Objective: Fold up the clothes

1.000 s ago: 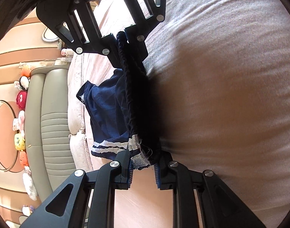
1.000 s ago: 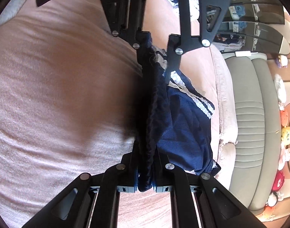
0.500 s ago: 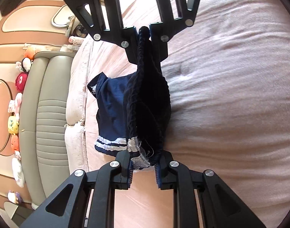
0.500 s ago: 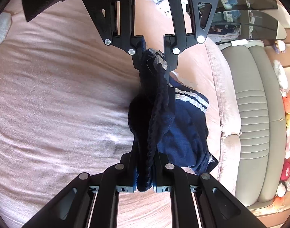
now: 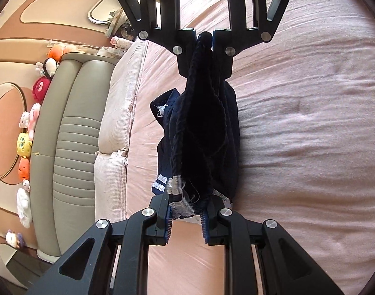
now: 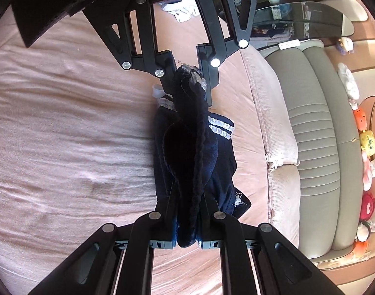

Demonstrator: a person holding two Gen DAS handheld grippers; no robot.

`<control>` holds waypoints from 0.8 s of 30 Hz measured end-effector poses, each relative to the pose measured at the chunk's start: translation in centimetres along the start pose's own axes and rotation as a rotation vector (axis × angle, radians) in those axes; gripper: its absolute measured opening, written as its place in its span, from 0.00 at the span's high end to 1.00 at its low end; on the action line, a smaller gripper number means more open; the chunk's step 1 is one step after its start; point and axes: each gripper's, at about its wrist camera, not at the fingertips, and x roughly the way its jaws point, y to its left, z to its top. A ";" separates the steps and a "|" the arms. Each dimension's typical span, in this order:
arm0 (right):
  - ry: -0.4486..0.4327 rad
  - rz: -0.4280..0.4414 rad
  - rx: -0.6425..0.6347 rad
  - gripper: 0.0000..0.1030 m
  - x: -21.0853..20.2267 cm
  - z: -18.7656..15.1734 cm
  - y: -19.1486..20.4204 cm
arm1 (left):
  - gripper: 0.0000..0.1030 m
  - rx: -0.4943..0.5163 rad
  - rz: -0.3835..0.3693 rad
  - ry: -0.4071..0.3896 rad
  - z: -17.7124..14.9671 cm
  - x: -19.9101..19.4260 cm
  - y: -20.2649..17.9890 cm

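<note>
Left wrist view, left gripper (image 5: 186,217): jaws drawn narrow, pinching one end of the garment's edge where pale frayed trim bunches between the pads.
Right wrist view, right gripper (image 6: 186,233): jaws nearly together, clamped on the other end of the same dark edge, which fills the gap between the pads.
Dark navy garment (image 5: 202,132): strung between the two grippers, which face each other; its gathered edge runs from one to the other like a thick cord, and the rest sags below in a dark fold with two white stripes (image 6: 220,126) at one hem. Whether its lowest part touches the cover cannot be told.
Pink bed cover (image 5: 310,135): spread under the garment, wrinkled, with a shadow directly beneath the hanging cloth.
Pale pillows (image 5: 116,113): along the bed's edge, beside the garment.
Grey padded headboard (image 5: 69,142): behind the pillows.
Plush toys (image 5: 25,142): lined up in a row beyond the headboard.
</note>
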 end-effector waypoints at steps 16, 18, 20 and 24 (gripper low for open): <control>0.037 -0.025 0.065 0.90 3.4 -0.3 -3.7 | 0.83 -0.015 0.026 -0.001 -0.6 5.2 3.6; 0.045 -0.021 0.068 0.90 3.9 -0.4 -3.9 | 0.83 -0.019 0.014 -0.005 -0.7 5.9 4.0; 0.052 -0.015 0.072 0.90 4.5 -0.6 -4.2 | 0.83 -0.018 0.005 -0.008 -0.7 6.7 4.3; 0.065 -0.007 0.078 0.90 5.7 -0.9 -4.7 | 0.83 -0.008 -0.005 -0.014 -0.8 7.8 4.6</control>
